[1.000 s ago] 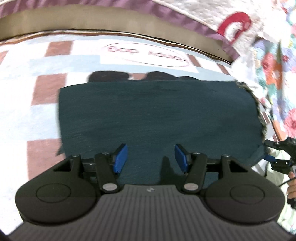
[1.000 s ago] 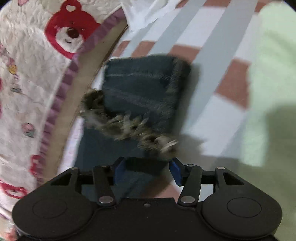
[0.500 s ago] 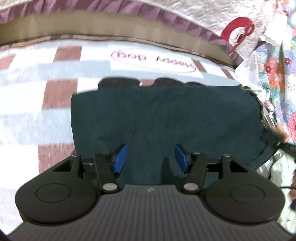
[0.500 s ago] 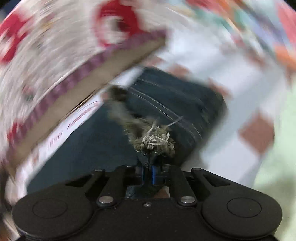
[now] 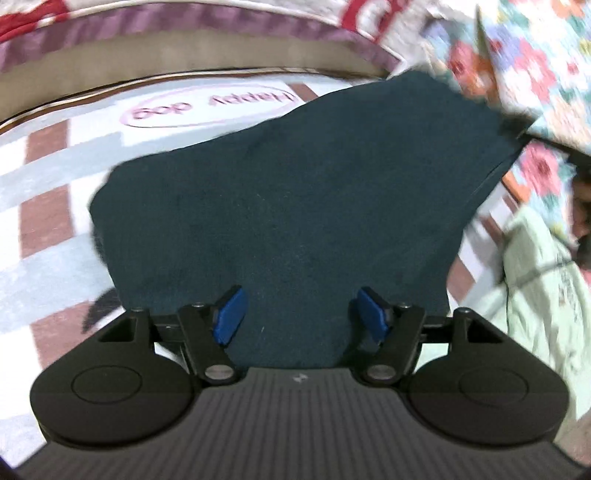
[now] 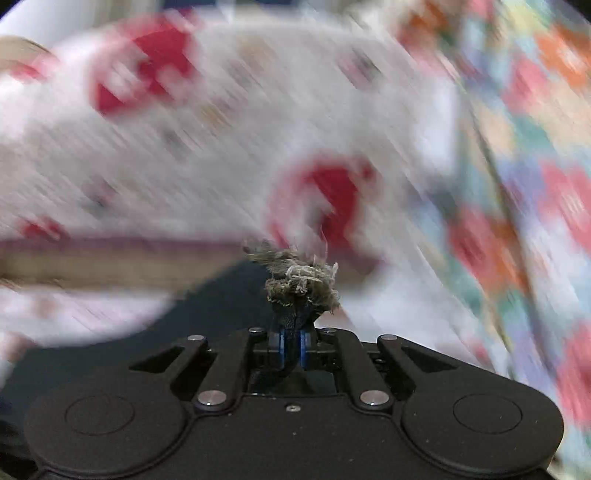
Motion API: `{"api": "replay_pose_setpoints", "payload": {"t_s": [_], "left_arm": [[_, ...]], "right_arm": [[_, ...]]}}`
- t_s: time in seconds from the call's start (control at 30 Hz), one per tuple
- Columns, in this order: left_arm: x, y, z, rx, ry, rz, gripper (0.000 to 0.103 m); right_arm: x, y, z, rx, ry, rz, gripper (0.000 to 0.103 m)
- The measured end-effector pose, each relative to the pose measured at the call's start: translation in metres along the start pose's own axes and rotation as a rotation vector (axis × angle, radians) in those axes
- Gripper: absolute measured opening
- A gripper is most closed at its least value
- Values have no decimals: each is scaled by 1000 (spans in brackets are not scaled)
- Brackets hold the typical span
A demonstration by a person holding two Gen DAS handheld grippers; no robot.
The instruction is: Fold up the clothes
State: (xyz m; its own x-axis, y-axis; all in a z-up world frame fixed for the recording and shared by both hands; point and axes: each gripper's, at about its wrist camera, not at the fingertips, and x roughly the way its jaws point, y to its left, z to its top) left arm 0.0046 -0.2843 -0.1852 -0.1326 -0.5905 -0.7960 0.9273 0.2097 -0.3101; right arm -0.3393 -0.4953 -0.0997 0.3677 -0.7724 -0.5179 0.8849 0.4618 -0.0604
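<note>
**Right gripper pinched the frayed hem while the left stood wide over the dark denim**

Nearest the lens in the left wrist view, the left gripper [image 5: 300, 317] stood wide apart, its two blue pads [image 5: 229, 320] holding nothing, with the garment's near edge lying between and just beyond them. In the right wrist view, the right gripper [image 6: 291, 349] was closed tight on a tuft of the frayed hem [image 6: 299, 280], the grey-white threads bunched above the two blue pads.

One garment was in sight: the dark denim piece [image 5: 295, 206], a deep blue-teal cloth, plain on the side shown. It filled the centre of the left view, its left edge rounded and low on the checked bed sheet [image 5: 48, 221], its upper right corner drawn up toward the upper right of the frame, so the top edge ran as a slant. Open sheet, in white, pale blue and brown-red squares, lay to the left of the garment and beyond it, where an oval printed label [image 5: 210, 107] showed.

At the right of the frame a pale green cloth [image 5: 535, 280] lay close to the denim's right edge. Farther off, a purple-bordered quilt [image 5: 184, 22] with red bear figures ran along the top, and a floral fabric [image 5: 517, 66] crowded the upper right. The right view's background was too blurred to read beyond red shapes and flowers.
</note>
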Motion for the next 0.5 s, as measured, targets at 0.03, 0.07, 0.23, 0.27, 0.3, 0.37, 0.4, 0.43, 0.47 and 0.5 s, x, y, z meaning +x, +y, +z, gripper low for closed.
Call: {"api": "replay_pose_setpoints", "payload": {"t_s": [0.03, 0.07, 0.23, 0.27, 0.3, 0.37, 0.4, 0.43, 0.47, 0.5], "left_arm": [[4, -2, -1, 5, 9, 9, 68], [7, -5, -2, 11, 19, 17, 68], [26, -17, -9, 37, 66, 60, 68], [29, -19, -9, 38, 73, 67, 68], [29, -20, -8, 30, 78, 68, 68], [30, -21, -4, 8, 78, 65, 68], [29, -20, -3, 0, 76, 61, 68], [29, -19, -3, -3, 73, 54, 68], [29, -18, -3, -7, 70, 48, 68], [29, -16, -3, -16, 67, 44, 68]], "right_arm": [[14, -14, -19, 62, 83, -20, 7], [23, -30, -34, 193, 145, -9, 7], [49, -82, -77, 621, 262, 49, 8], [51, -81, -75, 594, 265, 51, 8], [53, -80, -73, 569, 267, 54, 8], [55, -80, -71, 541, 265, 62, 12], [56, -80, -70, 533, 264, 66, 17], [59, -81, -70, 551, 270, 74, 22], [63, -82, -71, 570, 275, 84, 28], [67, -82, -73, 593, 280, 100, 48]]}}
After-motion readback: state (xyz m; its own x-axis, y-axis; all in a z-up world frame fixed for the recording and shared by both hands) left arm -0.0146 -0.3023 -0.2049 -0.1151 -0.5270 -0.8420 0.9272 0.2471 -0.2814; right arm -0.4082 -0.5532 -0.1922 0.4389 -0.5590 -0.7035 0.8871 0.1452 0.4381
